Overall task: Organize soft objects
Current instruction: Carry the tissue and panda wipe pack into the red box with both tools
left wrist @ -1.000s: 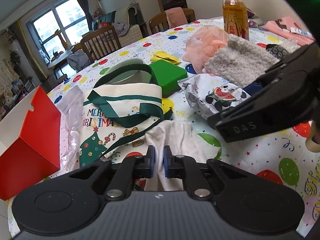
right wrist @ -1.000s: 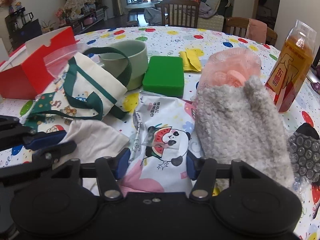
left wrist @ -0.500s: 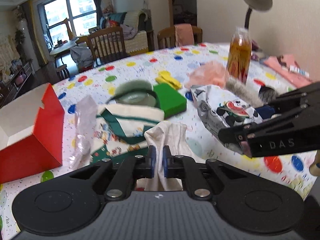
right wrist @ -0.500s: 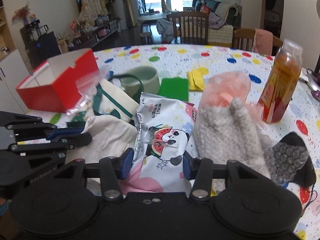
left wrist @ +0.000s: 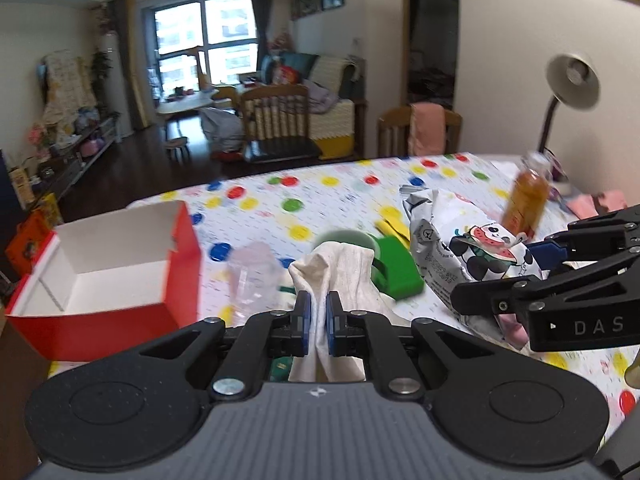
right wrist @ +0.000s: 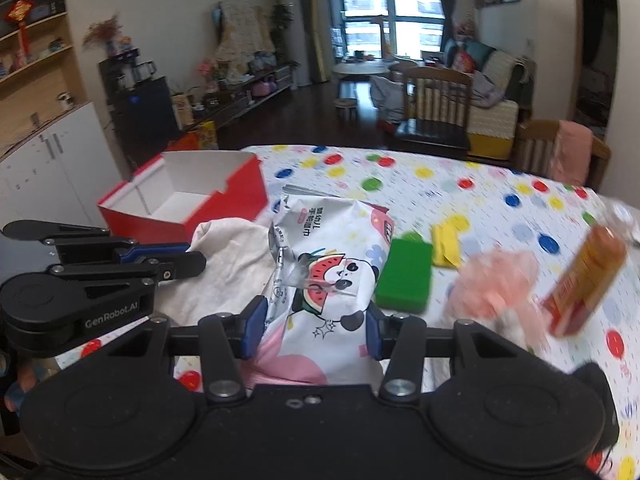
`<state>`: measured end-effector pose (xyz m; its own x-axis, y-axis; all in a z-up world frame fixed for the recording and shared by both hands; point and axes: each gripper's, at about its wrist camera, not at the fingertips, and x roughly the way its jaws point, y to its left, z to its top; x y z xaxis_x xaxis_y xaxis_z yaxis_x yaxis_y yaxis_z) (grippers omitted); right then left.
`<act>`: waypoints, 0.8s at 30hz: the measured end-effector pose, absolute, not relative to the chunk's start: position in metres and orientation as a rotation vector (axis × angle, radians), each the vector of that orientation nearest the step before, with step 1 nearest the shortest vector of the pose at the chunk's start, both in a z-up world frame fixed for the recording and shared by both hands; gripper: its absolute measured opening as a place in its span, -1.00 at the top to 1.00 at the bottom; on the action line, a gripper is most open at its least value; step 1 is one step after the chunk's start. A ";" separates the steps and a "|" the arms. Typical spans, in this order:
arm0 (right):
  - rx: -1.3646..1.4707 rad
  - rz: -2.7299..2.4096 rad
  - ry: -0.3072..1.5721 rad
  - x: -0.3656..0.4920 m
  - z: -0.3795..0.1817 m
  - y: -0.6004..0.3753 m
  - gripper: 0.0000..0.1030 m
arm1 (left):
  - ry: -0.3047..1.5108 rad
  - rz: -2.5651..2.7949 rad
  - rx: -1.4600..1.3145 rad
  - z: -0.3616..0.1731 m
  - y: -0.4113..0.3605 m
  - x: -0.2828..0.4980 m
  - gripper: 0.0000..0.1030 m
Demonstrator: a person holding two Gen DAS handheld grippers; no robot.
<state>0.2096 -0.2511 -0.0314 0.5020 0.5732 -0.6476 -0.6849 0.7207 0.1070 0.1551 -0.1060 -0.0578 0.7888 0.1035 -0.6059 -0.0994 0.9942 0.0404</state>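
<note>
- Up above the spotted table, the left gripper is clamped tight on a bunched white cloth.
- Beside it, the right gripper, part-open, squeezes a panda-print wipes pack between its pads.
- An open red box sits to the left; a green sponge lies beyond the pack.

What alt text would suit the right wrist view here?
The right tongs grip a panda-print wipes pack above a polka-dot tablecloth. Left of it, the left tongs hold a cream cloth near an open red box; a green sponge lies to the right.
</note>
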 end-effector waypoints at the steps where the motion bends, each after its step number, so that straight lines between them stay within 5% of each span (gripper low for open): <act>1: -0.176 0.775 0.711 0.210 -0.028 -0.245 0.06 | 0.647 0.121 0.001 -0.054 -0.101 0.154 0.84; 24: -0.261 0.868 0.680 0.214 0.005 -0.057 0.06 | 0.615 0.237 -0.067 -0.019 0.075 0.154 0.84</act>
